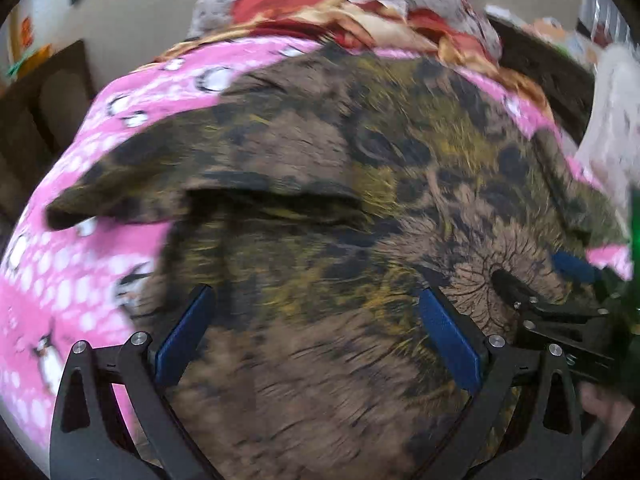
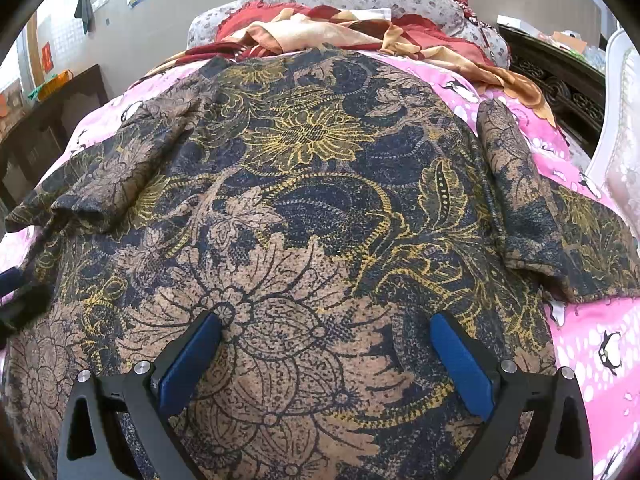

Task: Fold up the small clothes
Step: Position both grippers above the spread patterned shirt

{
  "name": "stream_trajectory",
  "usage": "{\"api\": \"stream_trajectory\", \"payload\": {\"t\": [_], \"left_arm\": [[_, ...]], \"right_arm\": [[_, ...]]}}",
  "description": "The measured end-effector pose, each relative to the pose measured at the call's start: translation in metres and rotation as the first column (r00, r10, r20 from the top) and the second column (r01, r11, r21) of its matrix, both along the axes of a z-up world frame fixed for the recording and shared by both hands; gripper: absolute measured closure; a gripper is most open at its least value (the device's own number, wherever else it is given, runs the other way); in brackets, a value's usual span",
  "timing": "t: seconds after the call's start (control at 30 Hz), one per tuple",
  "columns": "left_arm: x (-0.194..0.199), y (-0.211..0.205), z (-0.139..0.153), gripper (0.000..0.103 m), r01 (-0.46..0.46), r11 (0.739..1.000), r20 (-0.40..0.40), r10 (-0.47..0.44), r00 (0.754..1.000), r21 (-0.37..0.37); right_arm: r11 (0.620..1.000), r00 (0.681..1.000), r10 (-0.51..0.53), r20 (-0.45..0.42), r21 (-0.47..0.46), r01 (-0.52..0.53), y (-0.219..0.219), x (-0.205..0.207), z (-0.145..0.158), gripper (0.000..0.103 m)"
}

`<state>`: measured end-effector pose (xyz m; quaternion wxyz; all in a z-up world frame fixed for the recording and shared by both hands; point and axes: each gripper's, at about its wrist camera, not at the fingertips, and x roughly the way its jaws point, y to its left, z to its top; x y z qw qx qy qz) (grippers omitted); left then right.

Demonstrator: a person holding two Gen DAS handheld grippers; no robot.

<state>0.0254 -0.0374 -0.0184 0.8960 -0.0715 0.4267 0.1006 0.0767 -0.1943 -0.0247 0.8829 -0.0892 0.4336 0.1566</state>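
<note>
Blue pads of the right gripper (image 2: 326, 354) sit nearest, spread wide with nothing pinched, hovering over the near end of the floral shirt (image 2: 320, 184). That shirt lies spread flat on the pink penguin bedsheet (image 2: 592, 340), sleeves out left and right. Left gripper (image 1: 316, 332) is wide too, empty, over the shirt's left part, though that view is pretty blurry. Red-and-tan blanket (image 2: 340, 28) is bunched at the far end.

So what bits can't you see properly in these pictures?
- Left wrist view: the flowered shirt is smeared by motion blur, so its pattern is unclear.
- Right wrist view: the shirt's bottom hem is cut off by the lower edge.
- Both views: the pink penguin sheet is mostly hidden under the shirt.
</note>
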Motion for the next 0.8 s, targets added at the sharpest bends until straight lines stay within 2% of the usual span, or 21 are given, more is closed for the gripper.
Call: {"api": "stream_trajectory", "payload": {"t": [0.07,0.1,0.4,0.57,0.7,0.8], "left_arm": [[0.012,-0.006,-0.021,0.0,0.0,1.0,-0.052,0.0,0.999,-0.009],[0.01,-0.008,-0.02,0.0,0.001,1.0,-0.026,-0.001,1.0,-0.009],[0.005,-0.011,-0.021,0.0,-0.012,1.0,0.009,0.012,1.0,-0.017],[0.004,-0.006,-0.019,0.0,-0.015,1.0,0.01,0.015,1.0,-0.022],[0.006,-0.008,-0.019,0.0,-0.016,1.0,-0.006,0.016,1.0,-0.022],[0.005,-0.011,-0.021,0.0,-0.023,1.0,-0.015,0.022,1.0,-0.015]], "right_arm": [[1.0,1.0,0.0,0.001,0.0,0.0,0.0,0.0,0.0,0.0],[1.0,1.0,0.0,0.001,0.004,0.0,-0.001,0.0,0.0,0.0],[1.0,1.0,-0.001,0.002,0.0,0.001,0.001,0.001,0.0,0.0],[1.0,1.0,-0.003,0.006,0.003,0.003,-0.001,0.0,0.001,0.0],[1.0,0.999,-0.007,-0.035,0.018,0.007,-0.008,-0.005,0.007,0.0],[0.999,0.997,0.041,-0.059,-0.014,-0.042,-0.014,-0.025,0.005,0.0]]}}
